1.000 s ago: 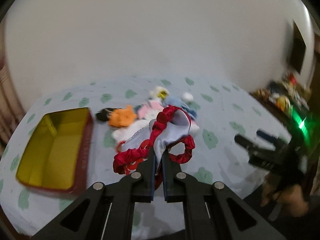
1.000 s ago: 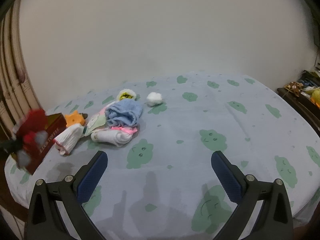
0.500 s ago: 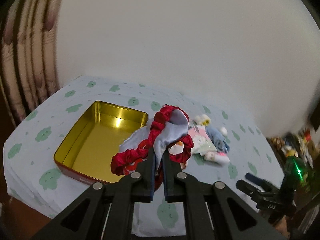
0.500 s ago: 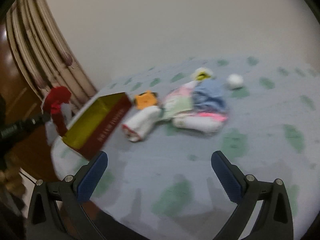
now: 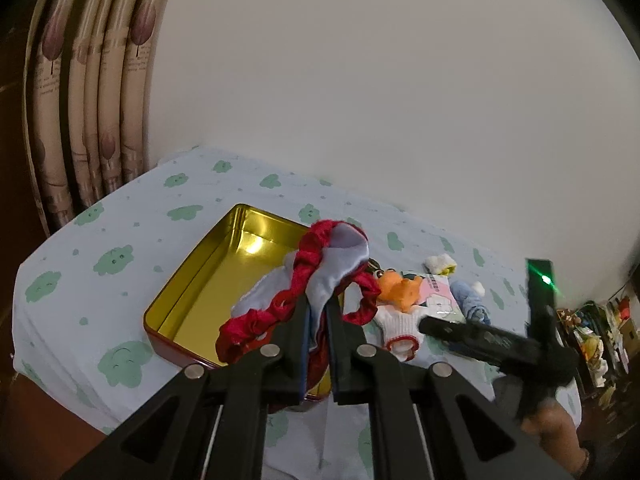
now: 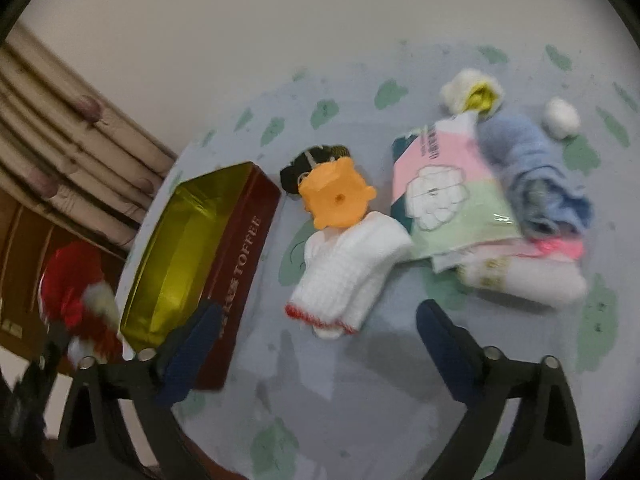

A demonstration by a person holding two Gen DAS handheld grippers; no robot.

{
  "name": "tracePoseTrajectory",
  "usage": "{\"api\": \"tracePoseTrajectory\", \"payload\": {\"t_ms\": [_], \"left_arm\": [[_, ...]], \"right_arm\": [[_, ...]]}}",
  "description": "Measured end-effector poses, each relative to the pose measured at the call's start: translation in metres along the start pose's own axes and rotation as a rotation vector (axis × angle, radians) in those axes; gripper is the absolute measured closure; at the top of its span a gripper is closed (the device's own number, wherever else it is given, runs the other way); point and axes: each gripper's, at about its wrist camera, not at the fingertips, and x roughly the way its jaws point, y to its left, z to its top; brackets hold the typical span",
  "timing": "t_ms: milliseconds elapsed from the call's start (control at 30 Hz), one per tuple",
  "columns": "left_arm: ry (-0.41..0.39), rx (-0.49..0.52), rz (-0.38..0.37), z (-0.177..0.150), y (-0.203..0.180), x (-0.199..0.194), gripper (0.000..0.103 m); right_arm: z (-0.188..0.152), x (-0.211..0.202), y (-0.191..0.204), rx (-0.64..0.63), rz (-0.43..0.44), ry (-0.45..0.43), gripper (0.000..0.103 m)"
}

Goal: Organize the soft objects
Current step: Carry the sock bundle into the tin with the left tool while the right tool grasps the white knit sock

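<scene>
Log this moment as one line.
left gripper: shut on red scrunchie, above tin | right gripper: closing, empty, over white glove

Bed with pale sheet [image 6: 360,408], green cloud print. On it: open gold-lined tin [image 6: 224,248] at the left edge; just right, white glove with red cuff [image 6: 348,272], orange plush [image 6: 336,196] at its top; then pink-green packet [image 6: 448,200], blue cloth [image 6: 532,176], white socks [image 6: 532,280], white pompom [image 6: 562,117].

Plain white wall [image 5: 360,100], patterned curtain [image 5: 92,100]
</scene>
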Motion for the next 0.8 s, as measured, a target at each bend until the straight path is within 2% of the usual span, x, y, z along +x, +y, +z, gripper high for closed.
{"api": "tracePoseTrajectory", "payload": {"t_ms": [33,100,133,167,200,267,400,533,700,800], "left_arm": [[0.002,-0.003,0.001,0.000,0.002,0.001,0.095],[0.013,-0.002,-0.005,0.001,0.006,0.004,0.095],[0.016,-0.002,-0.004,0.001,0.007,0.005,0.095],[0.021,-0.006,-0.004,0.002,0.009,0.007,0.095],[0.026,-0.010,-0.008,0.002,0.011,0.008,0.095],[0.030,-0.019,-0.012,0.004,0.016,0.010,0.095],[0.031,-0.029,-0.004,0.013,0.025,0.015,0.095],[0.031,0.003,0.021,0.025,0.026,0.026,0.095],[0.046,0.055,0.055,0.042,0.021,0.062,0.095],[0.058,0.051,0.072,0.053,0.025,0.093,0.095]], "right_arm": [[0.006,0.011,0.001,0.017,-0.035,0.027,0.015],[0.011,0.027,-0.001,0.071,-0.024,0.082,0.026],[0.012,0.036,-0.002,0.085,-0.039,0.107,0.034],[0.012,0.043,-0.003,0.092,-0.059,0.127,0.046],[0.011,0.050,-0.005,0.107,-0.066,0.153,0.048],[0.011,0.048,-0.004,0.088,-0.077,0.132,0.084],[0.005,0.042,-0.016,0.109,-0.017,0.124,0.084],[-0.010,0.019,-0.024,0.088,0.046,0.110,0.084],[-0.031,-0.021,-0.035,0.073,0.071,0.088,0.084],[-0.037,-0.042,-0.042,0.069,0.084,0.070,0.084]]}}
